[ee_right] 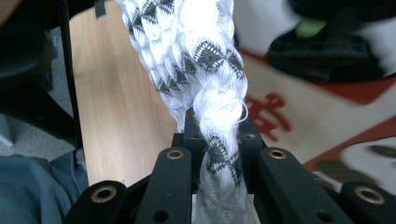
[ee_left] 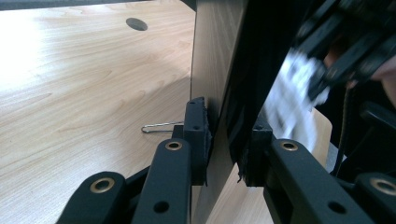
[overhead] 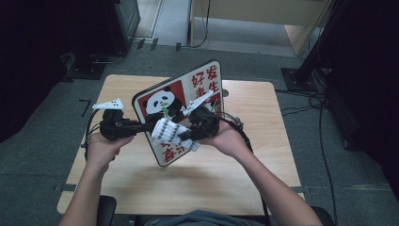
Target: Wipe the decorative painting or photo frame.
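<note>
White cloth (ee_right: 205, 70) is pinched in the right hand-held gripper (overhead: 186, 136), while the left hand-held gripper (overhead: 148, 126) pinches the panda board's (overhead: 162, 101) left edge above the desk (overhead: 263, 155).

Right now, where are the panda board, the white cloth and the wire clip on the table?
Panda board (overhead: 162, 101), high view, on the panda picture.
White cloth (ee_right: 205, 70), right gripper view, on its patterned middle above the tongs.
Wire clip (ee_left: 159, 127), left gripper view, on its thin loop.

Cloth (overhead: 170, 134): white with a black triangle pattern. Board (overhead: 188, 94): white, red panels, black-and-white panda, red characters. Desk (overhead: 244, 155): light wood grain.
</note>
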The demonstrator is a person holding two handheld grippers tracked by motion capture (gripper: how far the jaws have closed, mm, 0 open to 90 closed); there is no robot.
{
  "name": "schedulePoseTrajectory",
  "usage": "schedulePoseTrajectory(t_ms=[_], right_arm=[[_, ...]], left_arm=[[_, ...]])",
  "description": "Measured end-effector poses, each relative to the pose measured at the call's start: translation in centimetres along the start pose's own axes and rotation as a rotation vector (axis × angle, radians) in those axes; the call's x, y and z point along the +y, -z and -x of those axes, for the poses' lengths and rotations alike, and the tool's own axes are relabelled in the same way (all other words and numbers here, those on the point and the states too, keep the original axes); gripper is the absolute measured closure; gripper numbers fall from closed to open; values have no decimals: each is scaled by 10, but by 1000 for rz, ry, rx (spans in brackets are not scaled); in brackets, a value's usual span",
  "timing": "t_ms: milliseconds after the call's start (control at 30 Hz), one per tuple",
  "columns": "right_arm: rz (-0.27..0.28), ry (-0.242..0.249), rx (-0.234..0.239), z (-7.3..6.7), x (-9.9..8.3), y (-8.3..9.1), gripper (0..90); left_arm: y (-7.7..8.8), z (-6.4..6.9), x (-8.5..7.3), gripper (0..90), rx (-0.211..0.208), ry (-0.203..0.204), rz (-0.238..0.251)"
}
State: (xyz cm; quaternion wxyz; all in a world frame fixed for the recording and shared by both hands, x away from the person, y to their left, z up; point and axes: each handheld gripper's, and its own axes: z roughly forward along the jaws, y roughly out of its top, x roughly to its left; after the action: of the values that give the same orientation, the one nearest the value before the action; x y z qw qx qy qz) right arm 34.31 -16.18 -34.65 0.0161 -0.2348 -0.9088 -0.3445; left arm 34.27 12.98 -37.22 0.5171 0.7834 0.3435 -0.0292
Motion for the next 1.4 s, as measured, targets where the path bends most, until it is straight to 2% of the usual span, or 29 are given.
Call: schedulePoseTrajectory(t_ms=[67, 233, 433, 700, 833, 1000, 1133, 1300, 1400], right_arm=[[18, -4, -14, 0, 10, 14, 808], [51, 0, -37, -1, 30, 35, 808], [97, 23, -66, -6, 68, 62, 807], [150, 26, -103, -7, 121, 79, 805], [152, 19, -105, -7, 144, 75, 802], [113, 23, -91, -9, 164, 51, 800], [101, 16, -76, -10, 168, 36, 776], [125, 4, -77, -10, 170, 29, 739], [128, 9, -89, -9, 167, 26, 750]], left_arm=[[0, 0, 0, 769, -3, 3, 3], [0, -1, 0, 769, -5, 3, 2], [0, -1, 0, 769, -5, 2, 2], [-1, 0, 0, 772, 3, 0, 9], [-1, 0, 0, 772, 4, -6, 6], [0, 0, 0, 773, 6, -7, 8], [0, 0, 0, 775, 10, -13, 7], [-1, 0, 0, 776, 11, -13, 11], [-1, 0, 0, 777, 16, -13, 12]])
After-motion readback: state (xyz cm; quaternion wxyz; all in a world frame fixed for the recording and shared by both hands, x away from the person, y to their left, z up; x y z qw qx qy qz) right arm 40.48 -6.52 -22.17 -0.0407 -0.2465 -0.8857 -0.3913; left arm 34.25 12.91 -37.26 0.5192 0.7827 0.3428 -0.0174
